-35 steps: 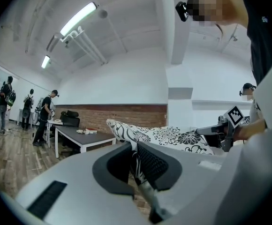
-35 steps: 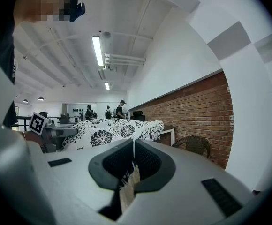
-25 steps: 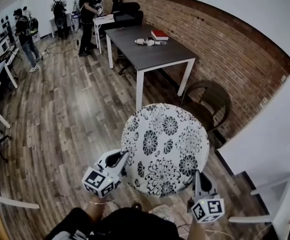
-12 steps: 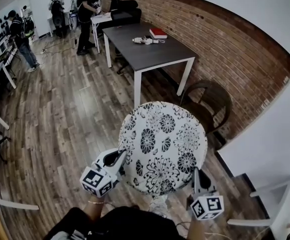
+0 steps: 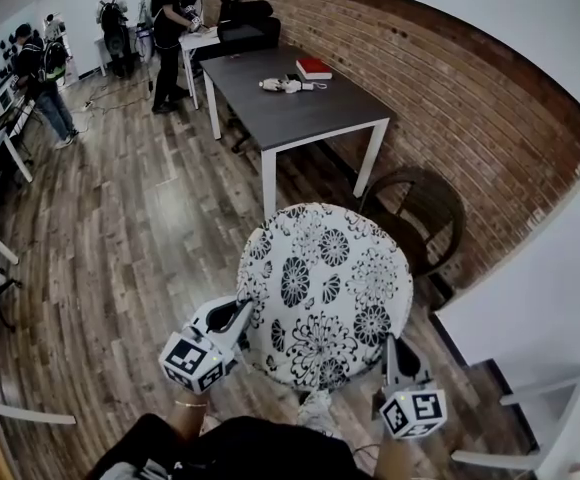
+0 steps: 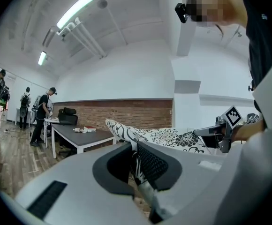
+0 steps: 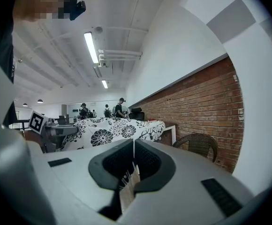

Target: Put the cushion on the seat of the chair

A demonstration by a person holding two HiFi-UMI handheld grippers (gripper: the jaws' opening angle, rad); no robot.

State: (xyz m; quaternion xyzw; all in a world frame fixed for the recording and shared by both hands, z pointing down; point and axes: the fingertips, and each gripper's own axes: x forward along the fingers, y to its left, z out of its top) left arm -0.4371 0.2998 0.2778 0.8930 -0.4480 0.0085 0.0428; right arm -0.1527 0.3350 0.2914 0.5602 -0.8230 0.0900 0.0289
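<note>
Cushion carried between two claws, clear of the chair

At the far left of the head view, several people [image 5: 40, 63] stand at the back of the room on the wooden floor [image 5: 140, 218]. Nearer the wearer, the left gripper [image 5: 242, 313] reaches forward and to the right from the lower left. Its marker cube [image 5: 195, 361] is closest to the body and the left wrist [image 5: 192, 408] sits just behind it. The left gripper lies roughly level, and its own view shows the jaws pinched together on the cushion's near left edge, with patterned fabric caught between the pads.

The cushion [image 5: 325, 293] is round and white with black flowers. It hangs in the air in front of the person, spanning the gap between the two claws, with its face up and roughly flat above the floor. Beyond it stands a dark table [image 5: 300, 113] with white legs.

The right gripper [image 5: 392, 346] comes up from the lower right and tips slightly downward. Its jaws are closed on the cushion's right rim, with a strip of the edge showing between them.

The wicker chair [image 5: 425, 208] stands further right, beside the brick wall [image 5: 470, 108]. It is past the cushion's far right side and not touching it. Its seat is partly hidden behind the cushion in the head view.
</note>
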